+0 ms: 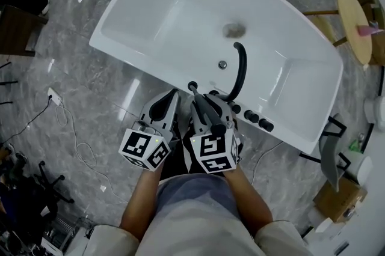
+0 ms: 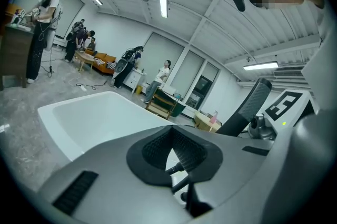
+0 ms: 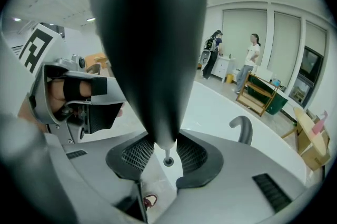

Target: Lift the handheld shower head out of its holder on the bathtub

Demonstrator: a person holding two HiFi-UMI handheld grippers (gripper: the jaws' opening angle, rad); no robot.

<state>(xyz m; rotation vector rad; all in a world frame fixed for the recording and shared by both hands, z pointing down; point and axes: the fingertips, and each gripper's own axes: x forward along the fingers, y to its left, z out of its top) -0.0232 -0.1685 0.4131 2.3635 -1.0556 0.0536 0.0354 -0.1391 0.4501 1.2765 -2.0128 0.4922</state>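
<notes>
The white bathtub (image 1: 144, 62) fills the upper head view, with its black spout (image 1: 240, 68) on the near rim. My right gripper (image 1: 203, 103) is shut on the slim black shower head wand (image 1: 207, 109), which slants up toward me. In the right gripper view the wand (image 3: 150, 49) stands between the pads (image 3: 138, 154). Its lower tip hangs above a small round holder fitting (image 3: 168, 161), joined to it by a thin stem. My left gripper (image 1: 174, 97) sits just left of the wand, shut and holding nothing (image 2: 171, 149).
Black knobs (image 1: 258, 121) line the rim right of the spout (image 3: 241, 128). A round wooden table (image 1: 355, 20) stands at the far right and a cardboard box (image 1: 340, 201) at the lower right. Cables (image 1: 60, 104) trail on the marble floor. People (image 3: 253, 60) stand far back.
</notes>
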